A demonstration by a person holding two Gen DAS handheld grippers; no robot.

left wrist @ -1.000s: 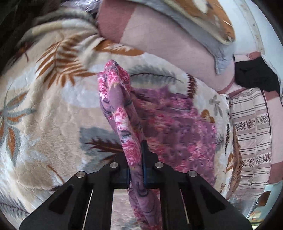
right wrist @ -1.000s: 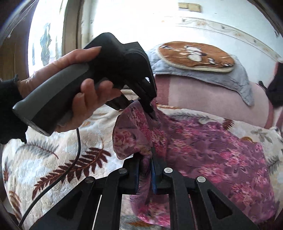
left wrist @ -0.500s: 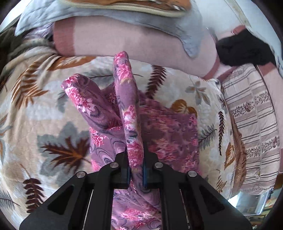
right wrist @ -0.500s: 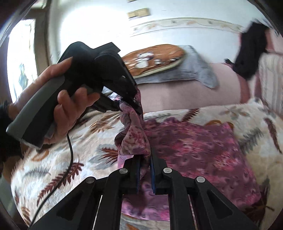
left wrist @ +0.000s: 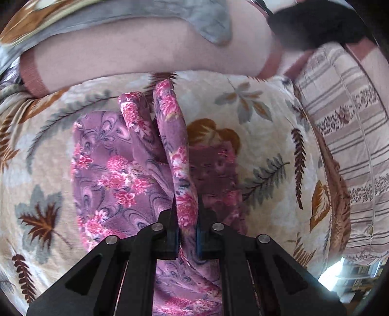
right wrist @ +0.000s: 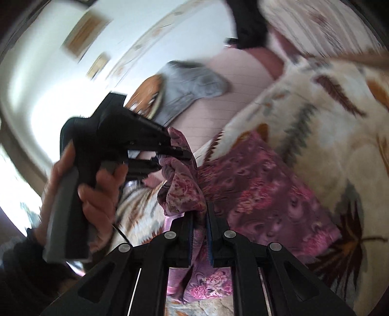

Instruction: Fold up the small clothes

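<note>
A small purple garment with pink flowers [left wrist: 114,175] lies on a cream leaf-patterned blanket [left wrist: 262,136]. My left gripper [left wrist: 186,223] is shut on a raised edge of the garment, which stands up as a narrow ridge in front of it. My right gripper [right wrist: 199,226] is shut on another bunched part of the same garment [right wrist: 262,194], lifted above the blanket [right wrist: 323,116]. The right wrist view also shows my left gripper [right wrist: 170,158] held in a hand, pinching the cloth just beyond my right gripper.
A pink bolster [left wrist: 136,46] with a grey cloth [left wrist: 209,21] over it runs along the back. A striped cushion [left wrist: 350,136] lies at the right, a black item [left wrist: 316,21] above it. A white wall [right wrist: 48,73] is behind.
Both grippers have swung the held edge of the garment across, laying more of it folded over itself. The right wrist view has tilted sharply and is blurred.
</note>
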